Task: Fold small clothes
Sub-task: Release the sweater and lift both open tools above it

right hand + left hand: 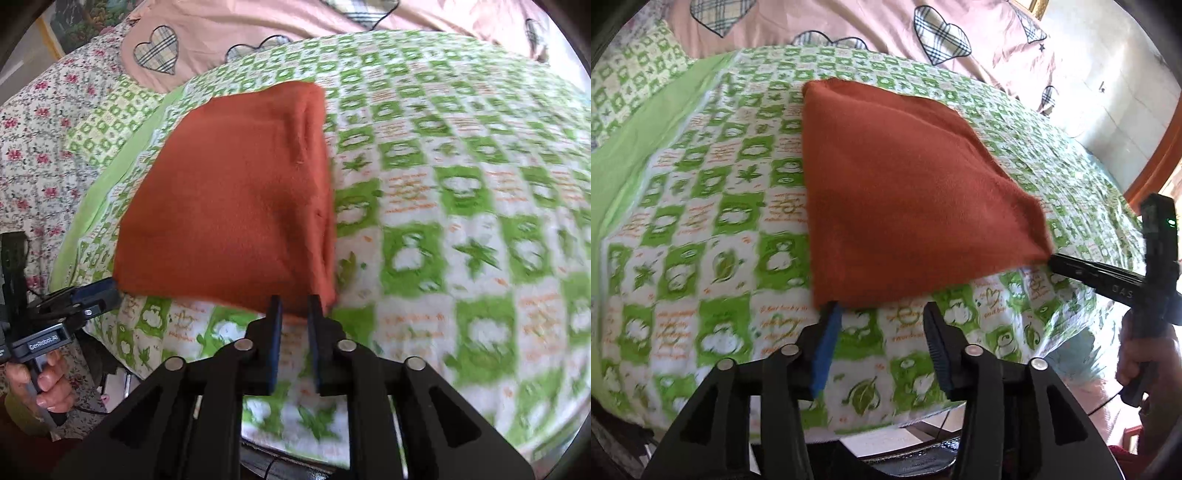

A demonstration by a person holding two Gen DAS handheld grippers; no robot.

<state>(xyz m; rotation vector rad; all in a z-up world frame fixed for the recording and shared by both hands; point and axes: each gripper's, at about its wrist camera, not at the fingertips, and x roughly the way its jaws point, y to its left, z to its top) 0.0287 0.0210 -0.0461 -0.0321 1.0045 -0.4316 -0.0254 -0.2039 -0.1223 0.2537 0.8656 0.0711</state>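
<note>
Two corners of the rust cloth [908,192] met my jaws on the bed [701,229].
Left gripper [882,314] gaped wide; right gripper [295,302] barely parted, grip unclear — next, pinch both and fold.

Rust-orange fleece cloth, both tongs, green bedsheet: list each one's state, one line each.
Rust-orange fleece cloth: folded, lying on the bed, its near edge at both tongs.
Left tongs: open, one blue-padded finger at the cloth's near-left corner.
Right tongs: partly open, fingertips at the cloth's near-right corner; grip unclear.
Green-and-white patterned bedsheet: spread out under the cloth.
</note>
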